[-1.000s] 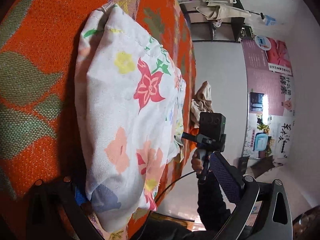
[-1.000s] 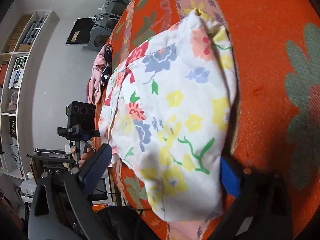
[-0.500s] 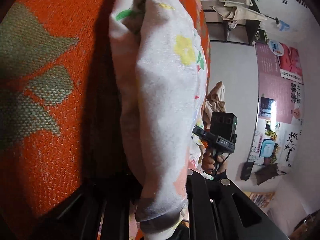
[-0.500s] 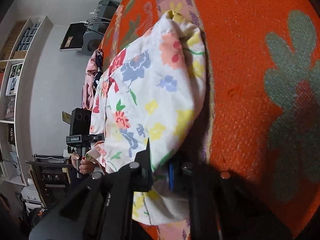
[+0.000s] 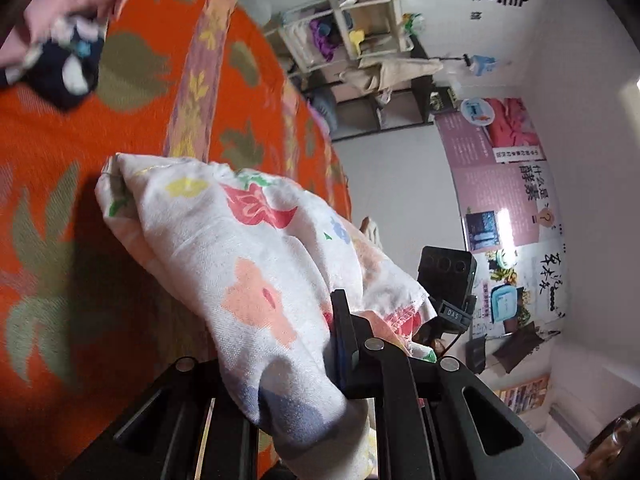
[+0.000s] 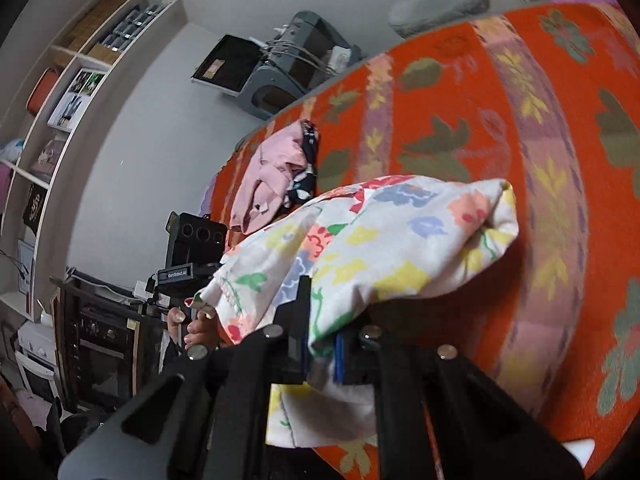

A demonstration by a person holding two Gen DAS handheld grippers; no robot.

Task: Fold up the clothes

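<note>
A white garment with a bright flower print (image 5: 248, 248) hangs folded between my two grippers above the orange patterned bedspread (image 5: 48, 136). My left gripper (image 5: 296, 376) is shut on one end of it. My right gripper (image 6: 320, 344) is shut on the other end of the same garment (image 6: 384, 248). The cloth is lifted off the spread and sags in the middle. Each view shows the other gripper's camera head past the garment, in the left wrist view (image 5: 446, 276) and in the right wrist view (image 6: 192, 248).
A pink and dark patterned pile of clothes (image 6: 276, 172) lies further along the bedspread (image 6: 520, 128); it also shows in the left wrist view (image 5: 60, 40). A grey machine (image 6: 296, 60) and shelves (image 5: 360, 32) stand beyond the bed edge.
Both grippers shut on the ends of the floral garment, which lay flat on the spread, and lifted it off the spread. The views now look further across the bed.
</note>
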